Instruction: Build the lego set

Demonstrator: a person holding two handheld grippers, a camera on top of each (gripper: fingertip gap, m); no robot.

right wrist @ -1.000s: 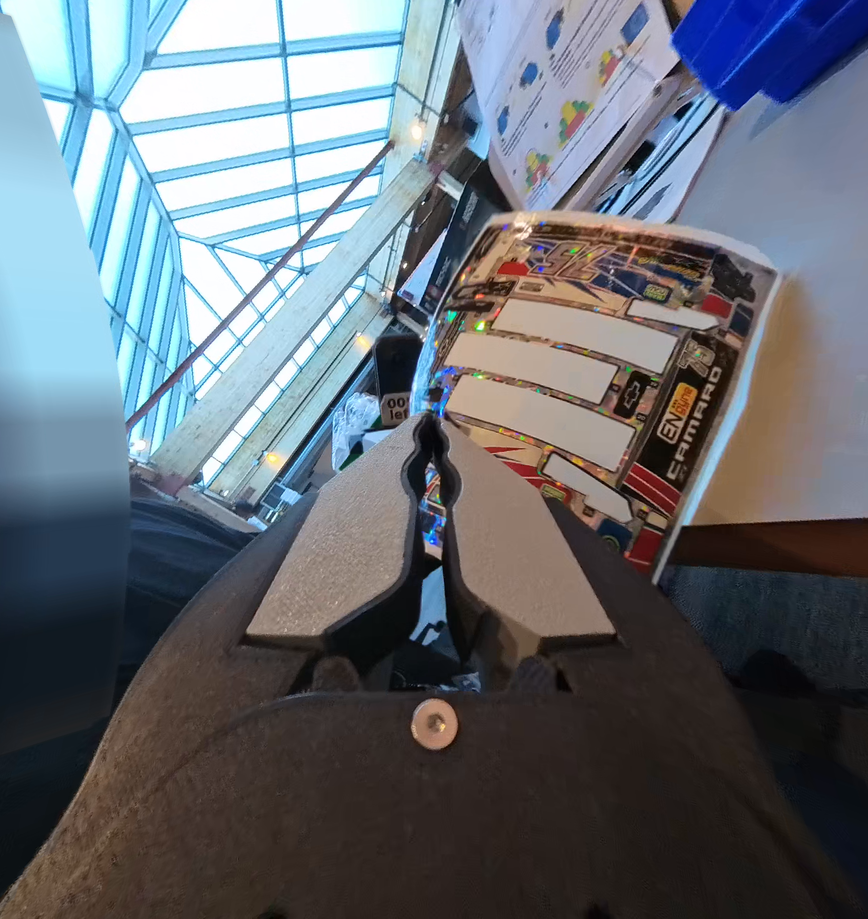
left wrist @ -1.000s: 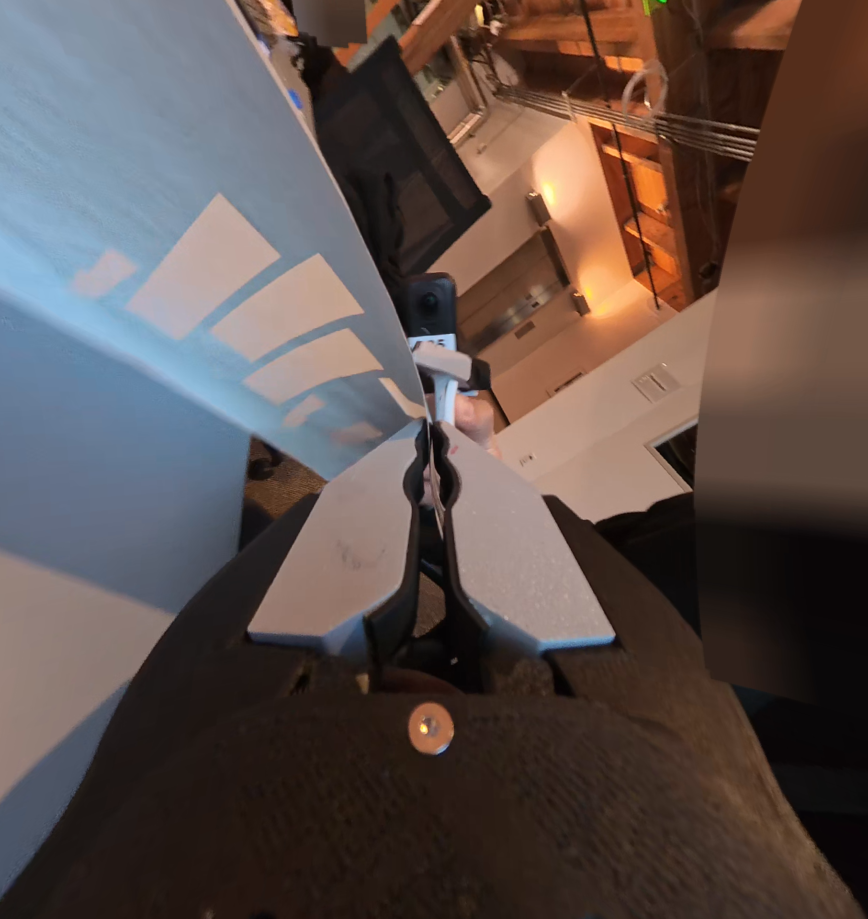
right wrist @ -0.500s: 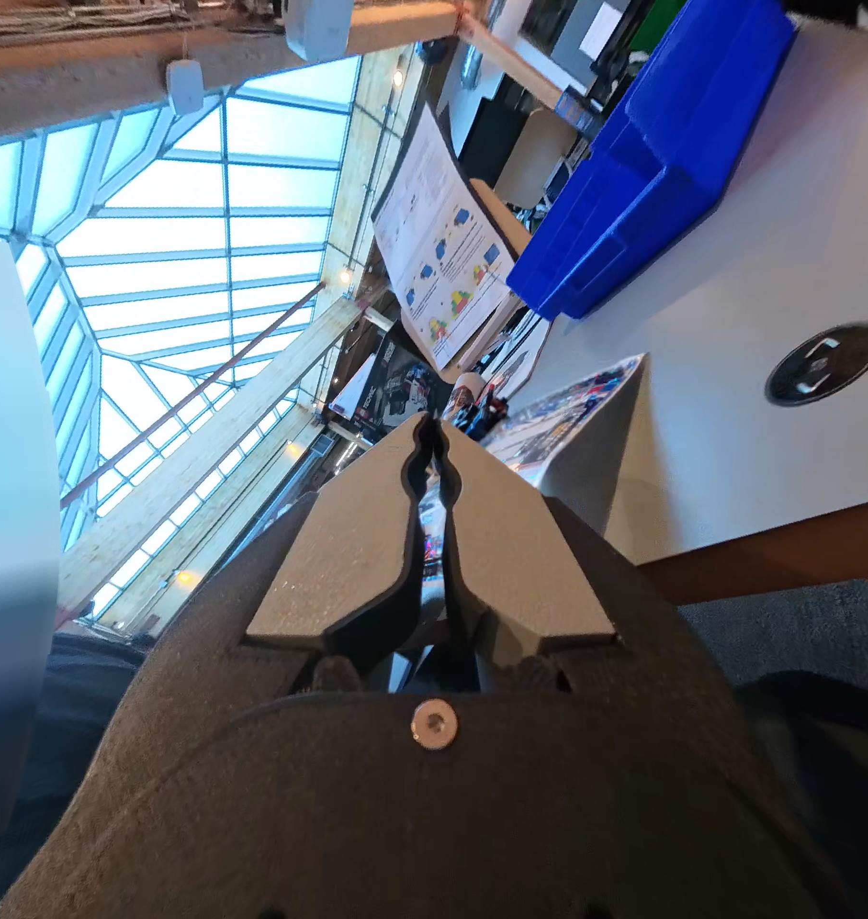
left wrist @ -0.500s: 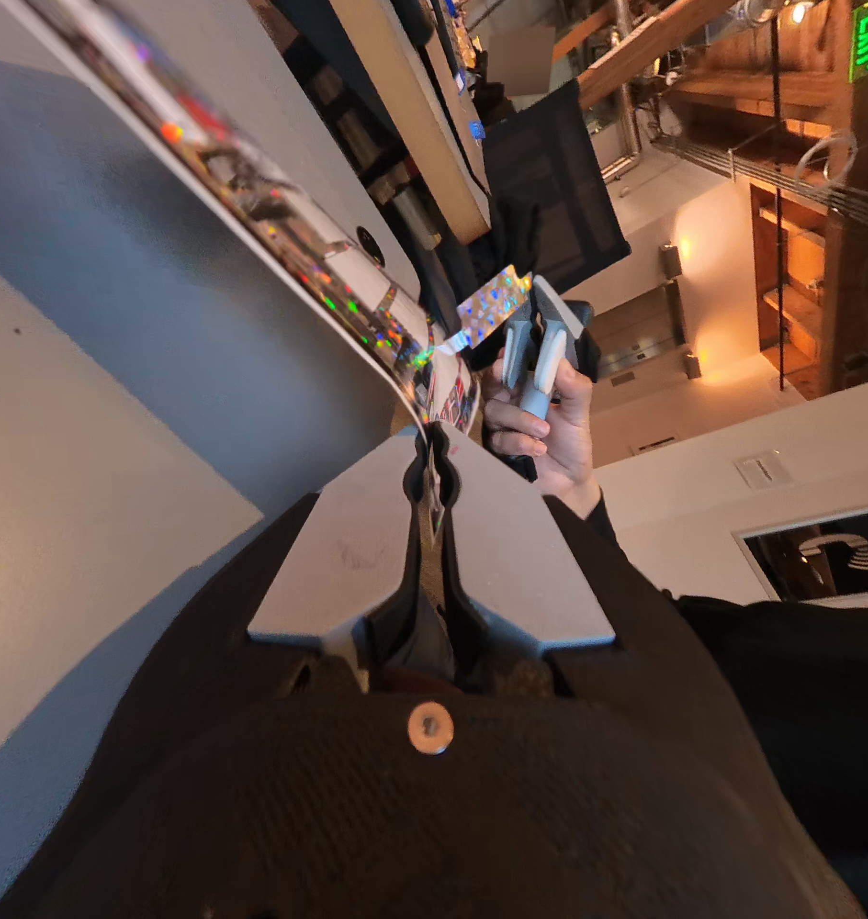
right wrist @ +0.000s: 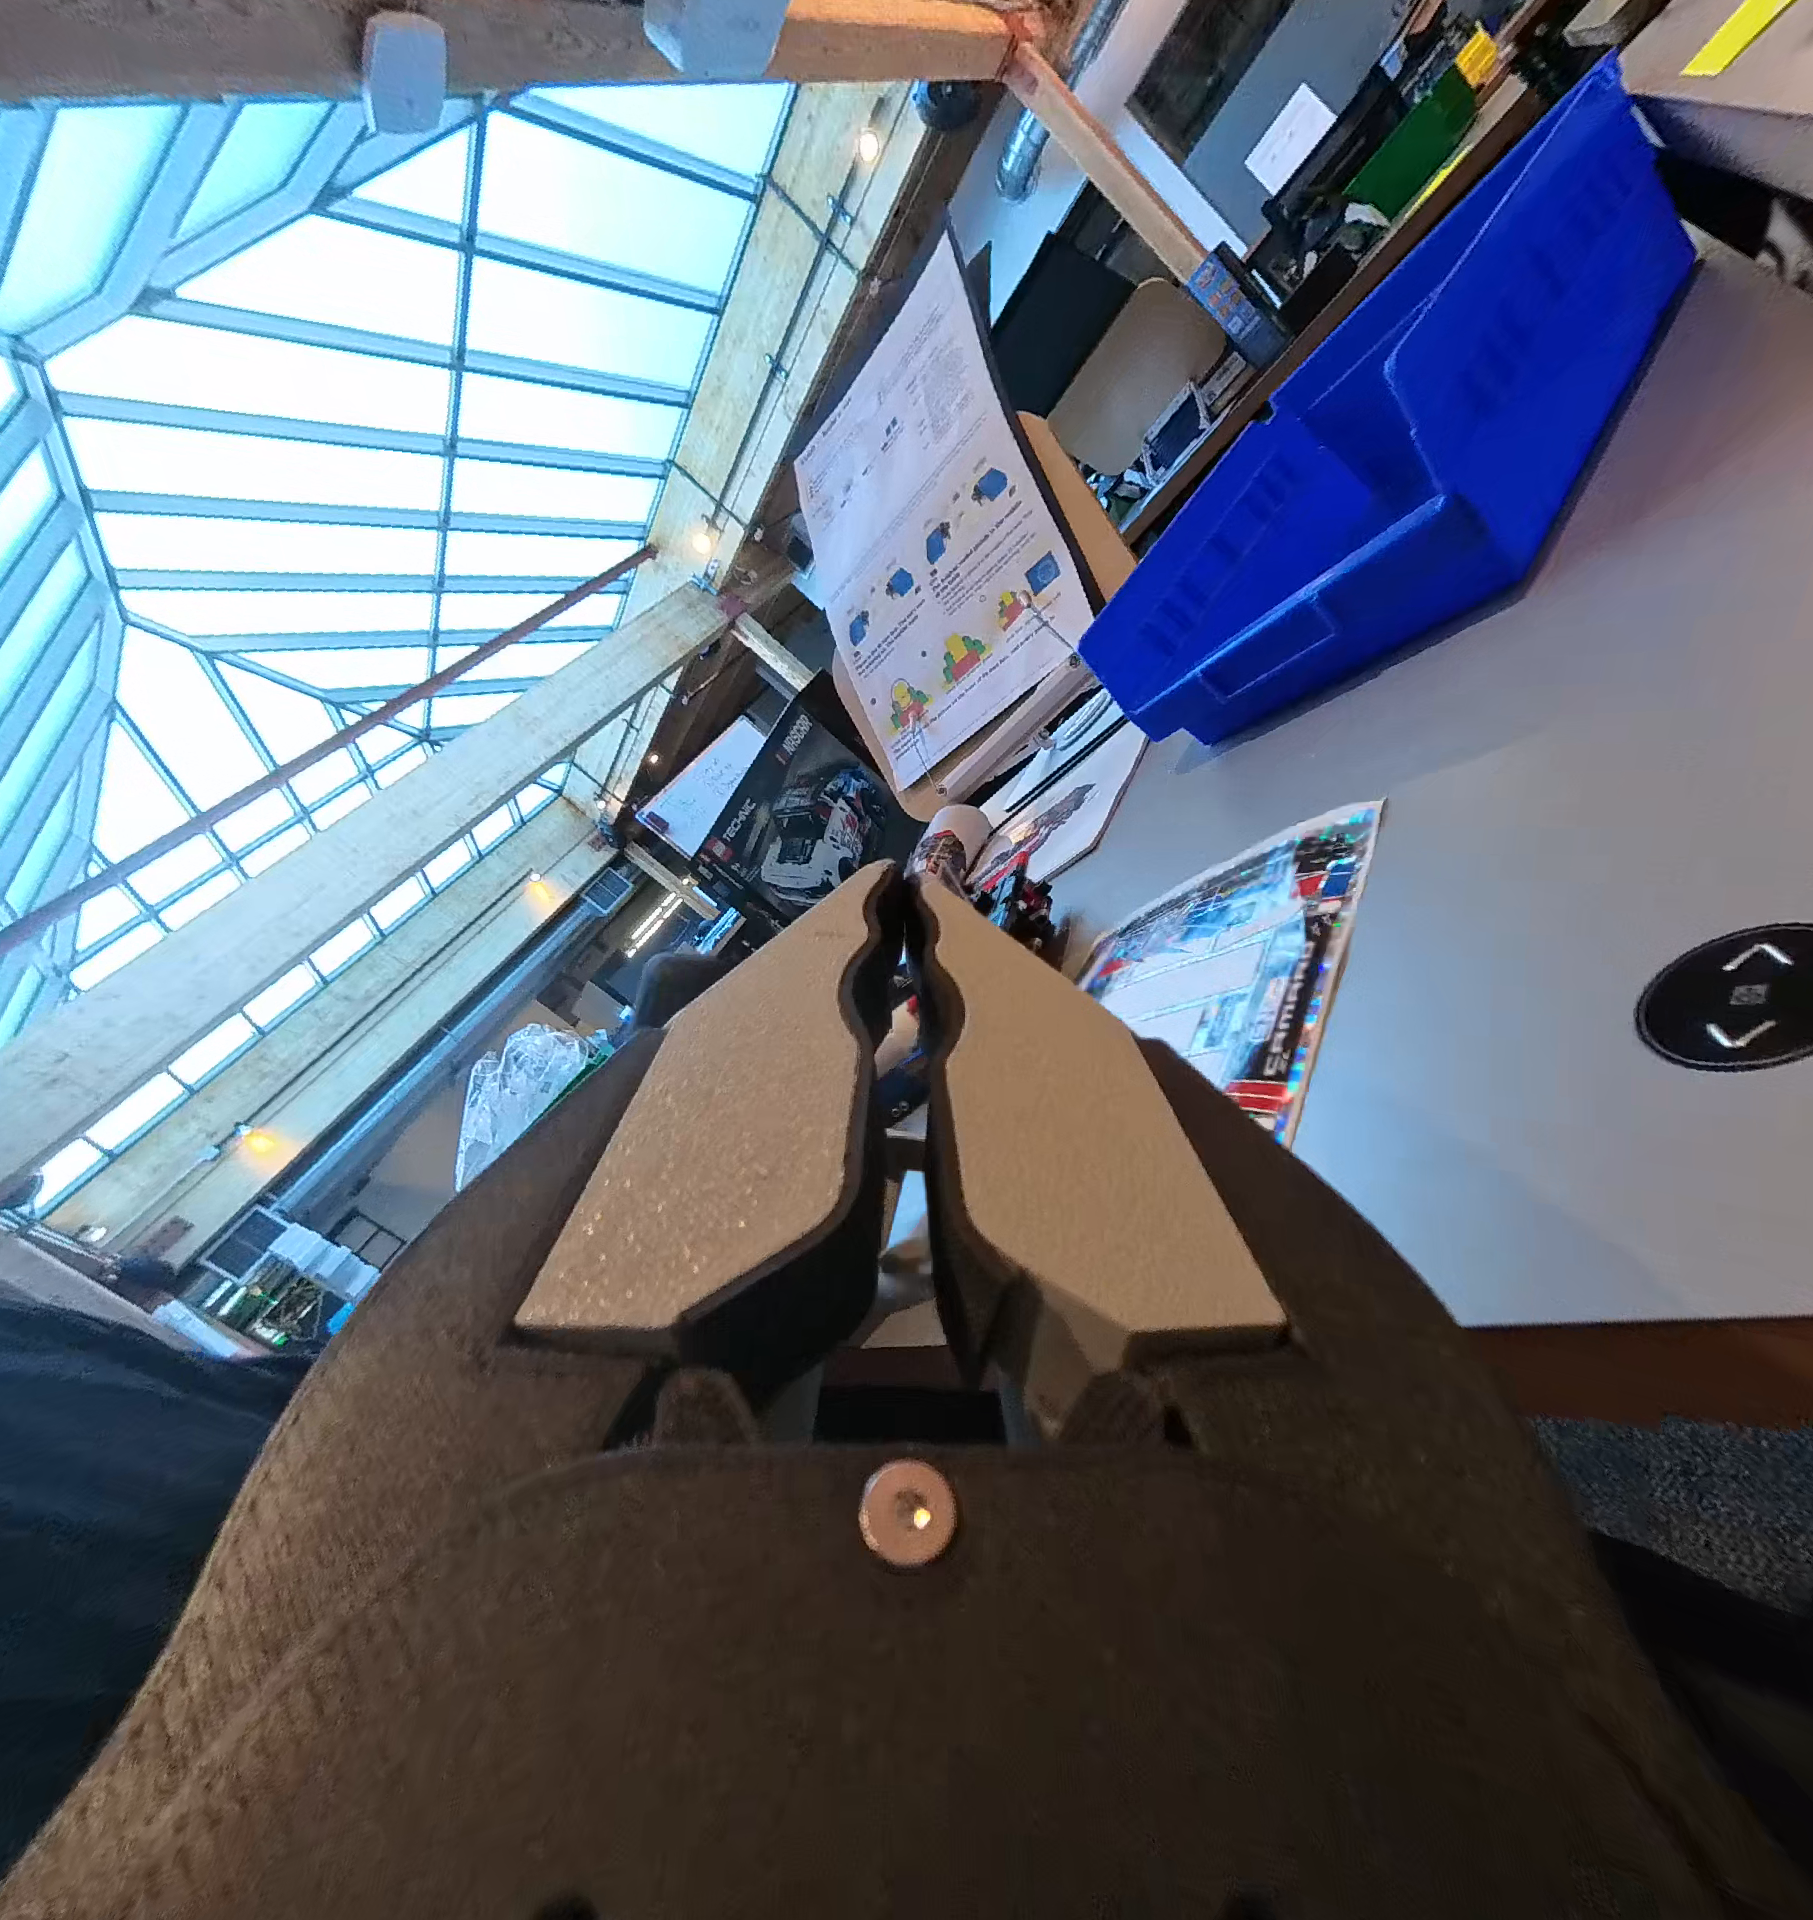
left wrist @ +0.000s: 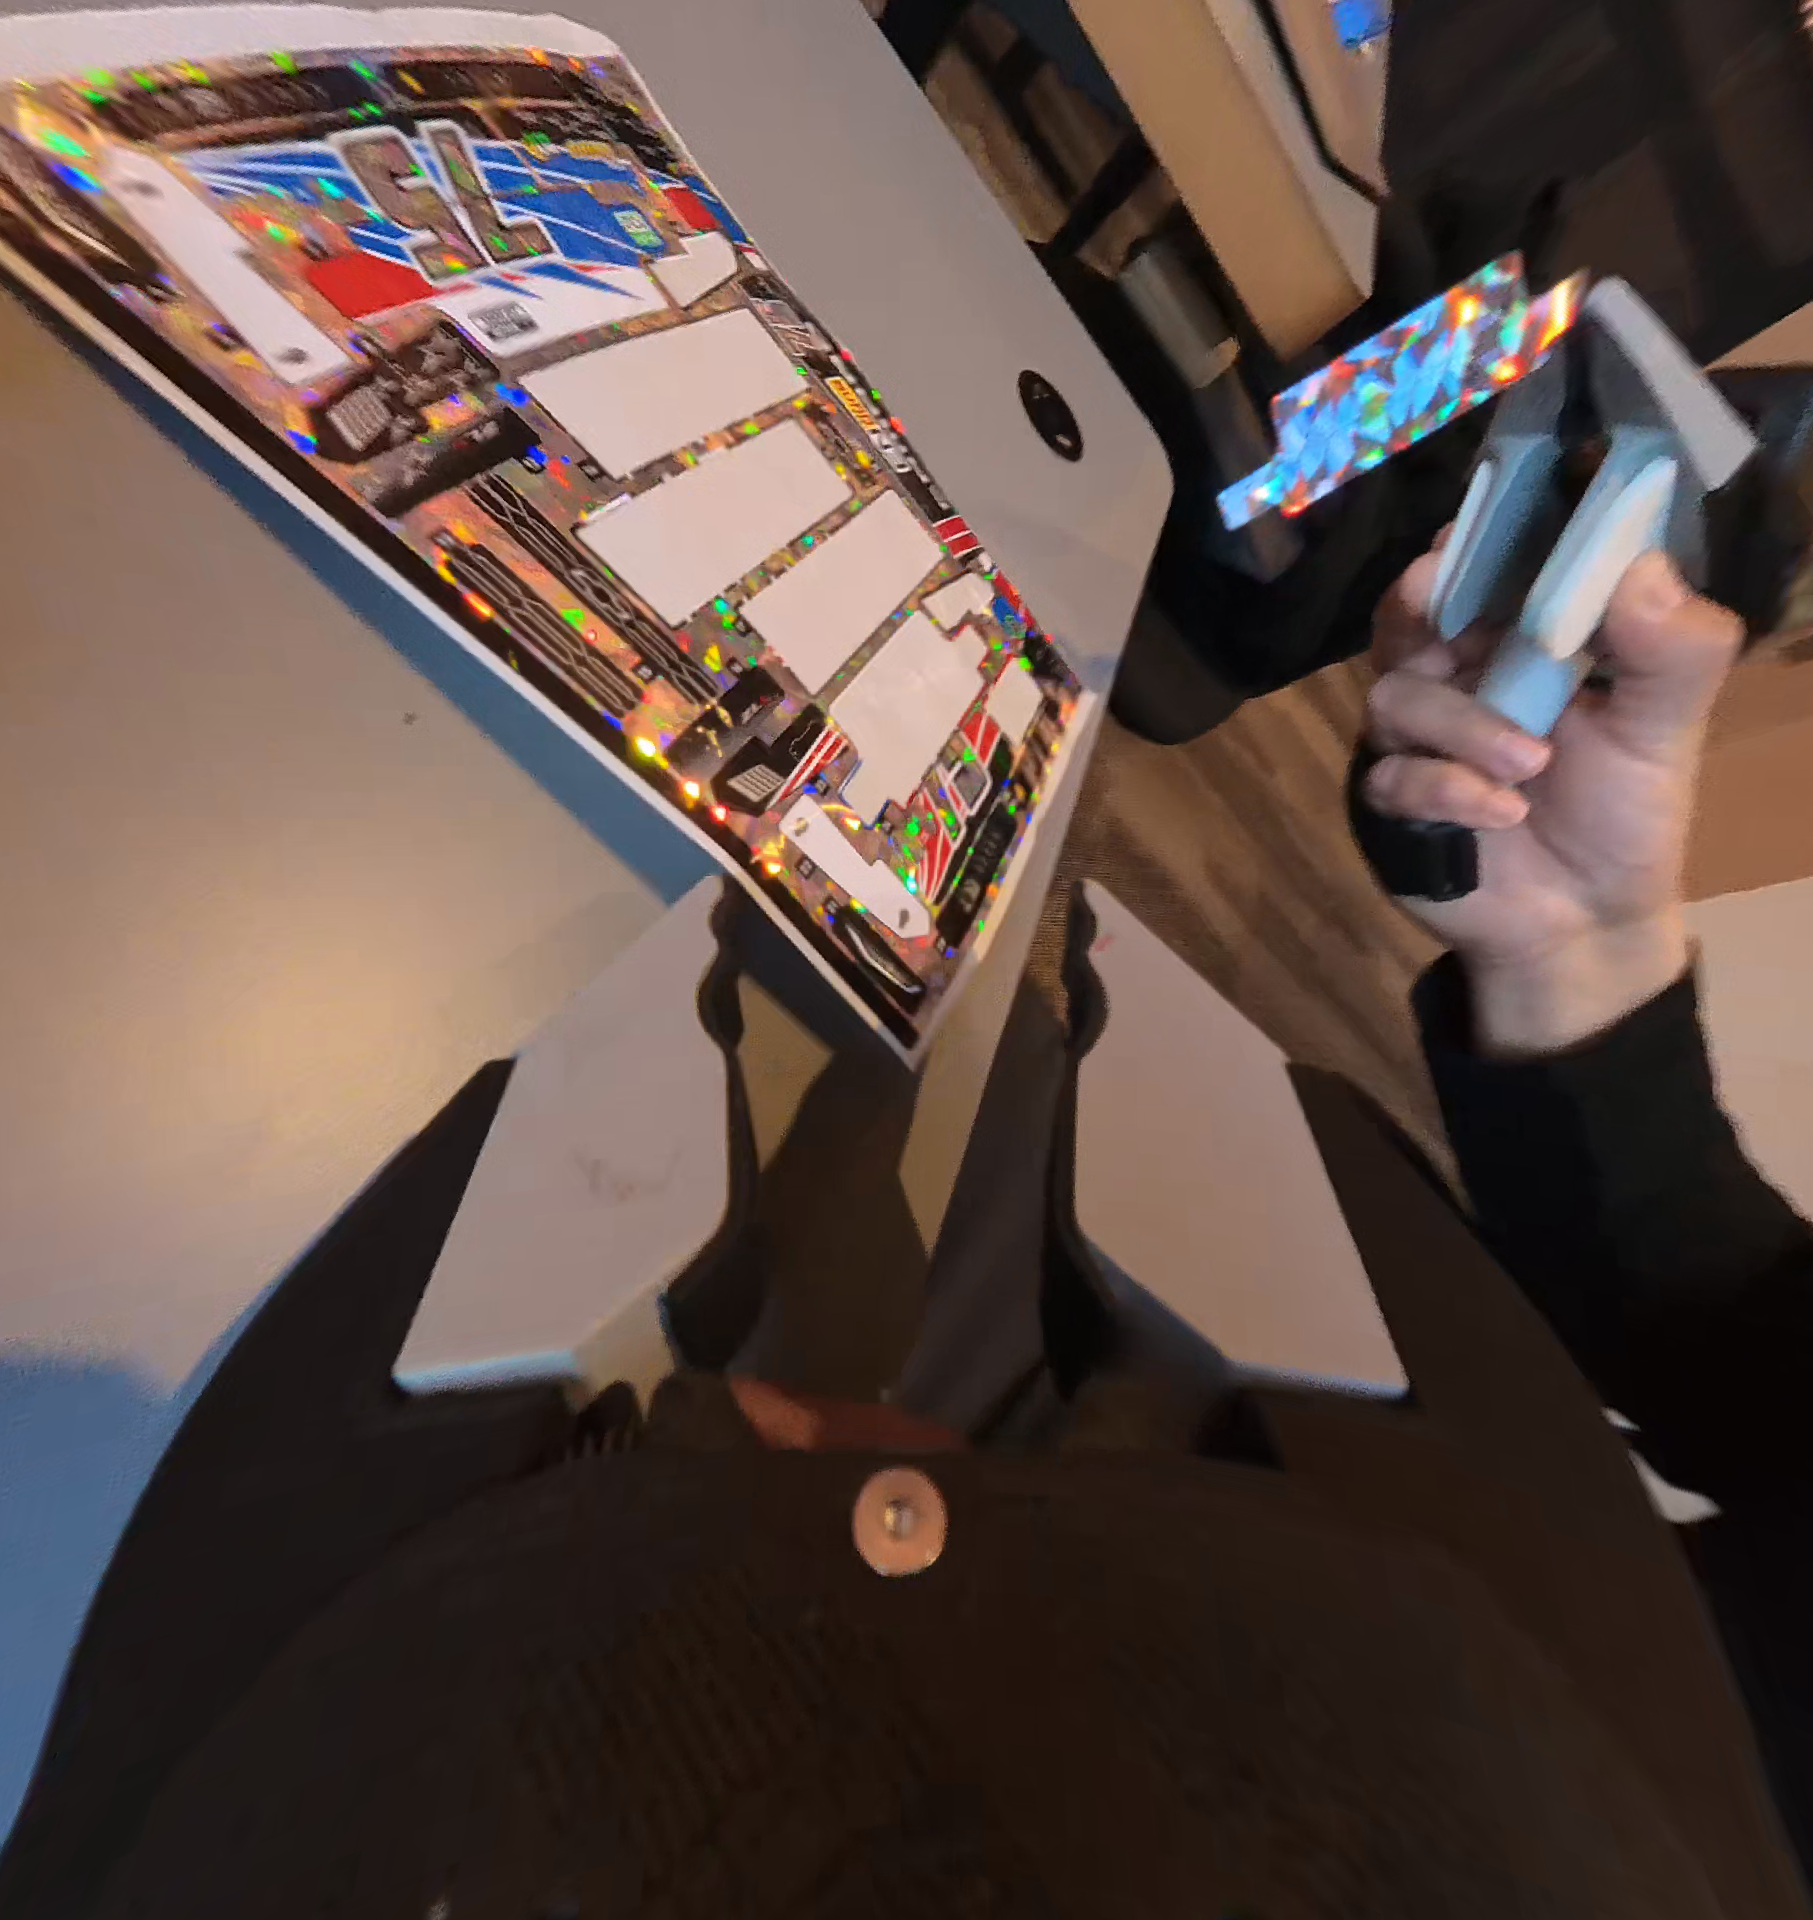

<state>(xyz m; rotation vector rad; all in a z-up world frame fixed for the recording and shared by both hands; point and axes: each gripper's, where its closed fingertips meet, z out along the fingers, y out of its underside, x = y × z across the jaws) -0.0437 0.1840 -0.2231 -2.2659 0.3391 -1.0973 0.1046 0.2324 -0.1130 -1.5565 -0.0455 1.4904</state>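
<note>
In the left wrist view the sticker sheet (left wrist: pixel 673 499) is running off the picture's top and left edges, and its near corner is dipping between the left gripper's (left wrist: pixel 897 925) spread fingers, so that tip is hiding behind them. The person's hand (left wrist: pixel 1546 790) and the right gripper (left wrist: pixel 1567 416) are smearing with motion blur — the holographic sticker (left wrist: pixel 1390 400) is perhaps pinched at one end only. In the right wrist view the right gripper's fingers (right wrist: pixel 756 1122) are covering whatever sits between them, and the small lego pieces (right wrist: pixel 1006 894) beyond the tips are showing too small to tell apart.
</note>
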